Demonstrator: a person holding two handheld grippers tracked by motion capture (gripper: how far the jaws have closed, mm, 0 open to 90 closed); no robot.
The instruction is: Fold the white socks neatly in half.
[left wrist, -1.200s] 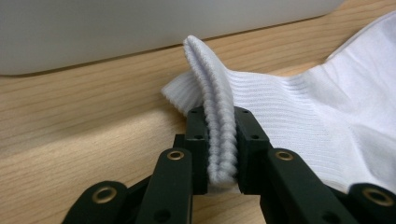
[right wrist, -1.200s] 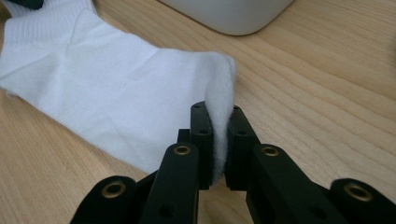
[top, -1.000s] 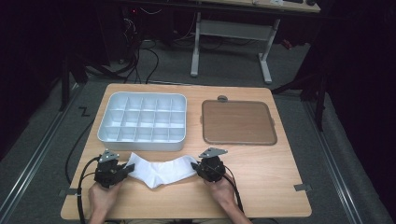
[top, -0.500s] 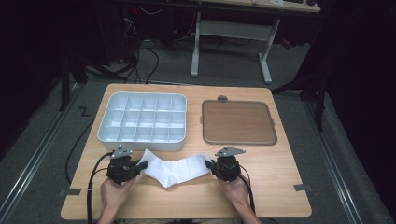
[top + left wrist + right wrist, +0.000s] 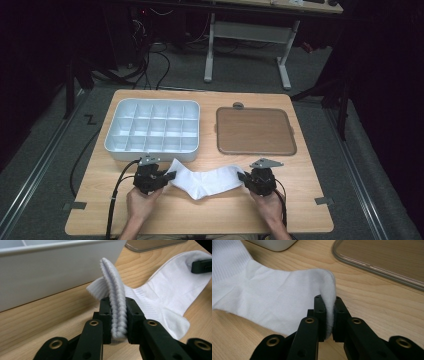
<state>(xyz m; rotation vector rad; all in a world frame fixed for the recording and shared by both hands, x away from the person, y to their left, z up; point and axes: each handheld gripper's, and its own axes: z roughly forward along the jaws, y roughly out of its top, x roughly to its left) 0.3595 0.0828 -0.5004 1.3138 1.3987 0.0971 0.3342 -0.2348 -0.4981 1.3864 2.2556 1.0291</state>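
Now the white sock [image 5: 207, 181] lies stretched across the near part of the wooden table [image 5: 300, 210], just in front of the white compartment tray [image 5: 152, 131], with its heel sagging toward the person. Its ribbed cuff [image 5: 117, 312] is pinched upright in the narrow jaws of the left gripper [image 5: 169, 176], and its toe [image 5: 329, 302] is folded and clamped in the equally narrow jaws of the right gripper [image 5: 243, 176].

Against the frame a second ago, the sock and both grippers have travelled to the right along the table edge and a little away from the person, so the cuff end now sits below the tray's right corner and the toe end below the brown lidded tray [image 5: 255, 131]. The sock's stretch between the two grips looks unchanged.

Both hands come in from the near edge, the left hand [image 5: 142, 205] and right hand [image 5: 267, 210] wrapped around their grippers from behind, jaws pointing inward at each other and roughly level with the tabletop. Cables trail back from each gripper toward the person.
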